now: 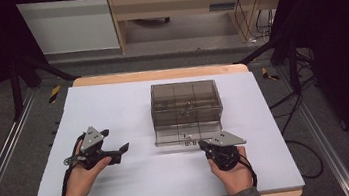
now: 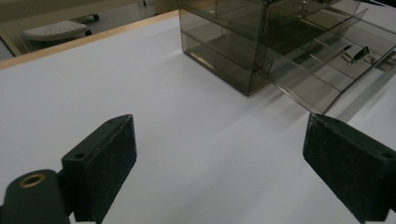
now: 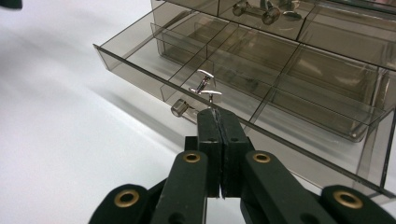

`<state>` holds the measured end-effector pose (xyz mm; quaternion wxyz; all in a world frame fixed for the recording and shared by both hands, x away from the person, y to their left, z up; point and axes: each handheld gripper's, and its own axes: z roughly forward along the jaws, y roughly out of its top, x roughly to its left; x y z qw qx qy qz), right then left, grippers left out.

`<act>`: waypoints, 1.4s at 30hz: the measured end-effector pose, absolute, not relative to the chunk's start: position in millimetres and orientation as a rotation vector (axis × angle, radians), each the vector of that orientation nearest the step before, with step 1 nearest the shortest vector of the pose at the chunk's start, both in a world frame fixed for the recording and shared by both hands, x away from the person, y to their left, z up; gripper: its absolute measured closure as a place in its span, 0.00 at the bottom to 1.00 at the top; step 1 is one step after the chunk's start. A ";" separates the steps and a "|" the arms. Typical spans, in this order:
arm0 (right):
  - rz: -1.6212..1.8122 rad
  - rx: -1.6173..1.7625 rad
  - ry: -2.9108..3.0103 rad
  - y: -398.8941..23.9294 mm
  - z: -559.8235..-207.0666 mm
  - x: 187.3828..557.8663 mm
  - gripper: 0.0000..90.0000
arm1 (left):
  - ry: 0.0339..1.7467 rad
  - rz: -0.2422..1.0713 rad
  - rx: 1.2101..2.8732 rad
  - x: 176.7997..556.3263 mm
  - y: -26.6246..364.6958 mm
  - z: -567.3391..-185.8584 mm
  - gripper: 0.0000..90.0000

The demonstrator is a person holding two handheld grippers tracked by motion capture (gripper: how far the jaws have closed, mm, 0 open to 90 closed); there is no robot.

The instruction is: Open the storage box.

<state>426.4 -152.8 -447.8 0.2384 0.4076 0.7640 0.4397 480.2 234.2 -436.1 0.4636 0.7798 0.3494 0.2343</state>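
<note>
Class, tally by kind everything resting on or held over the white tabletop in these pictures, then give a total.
Smoky transparent plastic drawer cabinet, with its bottom drawer pulled out: 1
Black two-jaw hand-held grippers, left gripper and right gripper: 2
Small shiny metal clip at the drawer front: 1
Total: 4

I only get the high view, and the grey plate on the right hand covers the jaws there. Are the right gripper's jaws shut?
Observer: Yes. In the right gripper view, the right gripper's jaws are pressed together.
Operator: Where are the tips?
Observer: At the front wall of the pulled-out bottom drawer, right by its metal pull. I cannot tell whether they pinch it.
Operator: And the left gripper?
Observer: The left gripper is open, with only the white table between its jaws.
</note>
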 end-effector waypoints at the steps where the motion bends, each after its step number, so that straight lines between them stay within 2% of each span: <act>1: 1.206 1.101 2.084 -153.1 -449.5 425.0 1.00 | 0.863 0.582 1.913 482.0 232.4 -431.8 0.13; 9: 1.162 1.067 2.070 -152.6 -456.0 423.6 1.00 | 0.827 0.586 1.920 497.7 210.2 -401.7 0.23; 20: 1.130 1.070 2.074 -152.0 -465.0 421.3 1.00 | 0.738 0.590 1.977 525.2 155.4 -375.4 0.33; 23: 1.132 1.071 2.074 -152.3 -464.9 420.4 1.00 | 0.718 0.575 1.983 531.7 140.1 -370.1 0.42; 24: 1.132 1.070 2.073 -152.8 -465.0 420.5 1.00 | 0.714 0.566 1.983 534.6 134.2 -369.2 0.42; 25: 1.136 1.077 2.067 -153.6 -465.2 420.8 1.00 | 0.713 0.561 1.985 536.6 131.0 -368.8 0.50; 26: 1.136 1.077 2.067 -153.6 -465.2 420.8 1.00 | 0.710 0.560 1.988 539.2 127.1 -368.4 0.50; 29: 1.134 1.082 2.067 -154.8 -466.4 421.7 1.00 | 0.725 0.539 1.993 550.9 116.4 -369.6 0.69; 31: 1.133 1.087 2.069 -154.9 -466.4 421.7 1.00 | 0.732 0.528 1.993 554.6 113.9 -370.5 0.73; 32: 1.132 1.094 2.071 -154.6 -466.7 421.7 1.00 | 0.728 0.515 1.996 556.5 111.8 -371.7 0.91; 33: 1.133 1.096 2.073 -154.5 -466.8 421.7 1.00 | 0.720 0.498 2.003 559.1 107.2 -373.6 0.94; 35: 1.134 1.089 2.074 -154.5 -467.2 422.2 1.00 | 0.721 0.487 2.001 560.1 105.3 -374.3 1.00; 42: 1.125 1.101 2.077 -153.0 -468.2 423.0 1.00 | 0.747 0.474 2.020 567.8 88.0 -380.2 1.00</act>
